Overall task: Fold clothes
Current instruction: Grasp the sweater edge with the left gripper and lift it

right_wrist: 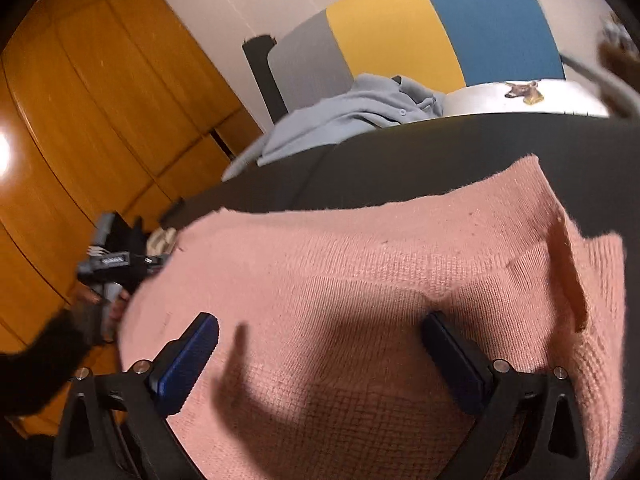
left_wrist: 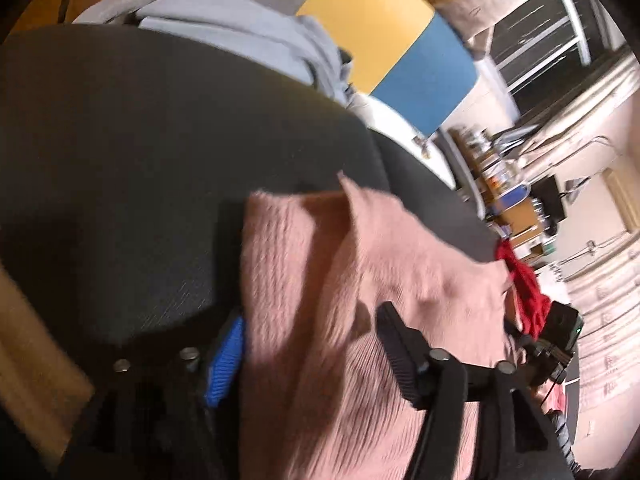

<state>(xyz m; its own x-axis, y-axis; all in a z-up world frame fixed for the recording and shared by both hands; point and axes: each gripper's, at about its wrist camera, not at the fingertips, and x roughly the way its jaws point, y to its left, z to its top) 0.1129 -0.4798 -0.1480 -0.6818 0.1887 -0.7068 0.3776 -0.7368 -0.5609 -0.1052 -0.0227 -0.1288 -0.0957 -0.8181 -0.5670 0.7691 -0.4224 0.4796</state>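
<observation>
On the dark grey surface [right_wrist: 400, 160] a pink knitted garment [right_wrist: 380, 272] is lying spread out, its far edge reaching toward a pale blue garment [right_wrist: 352, 116] that is sitting crumpled further back. The right gripper [right_wrist: 320, 356] is hovering over the pink knit with its jaws standing wide apart — nothing between the blue pads [right_wrist: 188, 360]. The left gripper [left_wrist: 312, 340] is likewise standing spread, pink fabric bunching between its fingers, though whether they are pinching it I cannot tell. A yellow and blue panel [right_wrist: 440, 28] is standing behind — beside orange wooden doors [right_wrist: 100, 120].
</observation>
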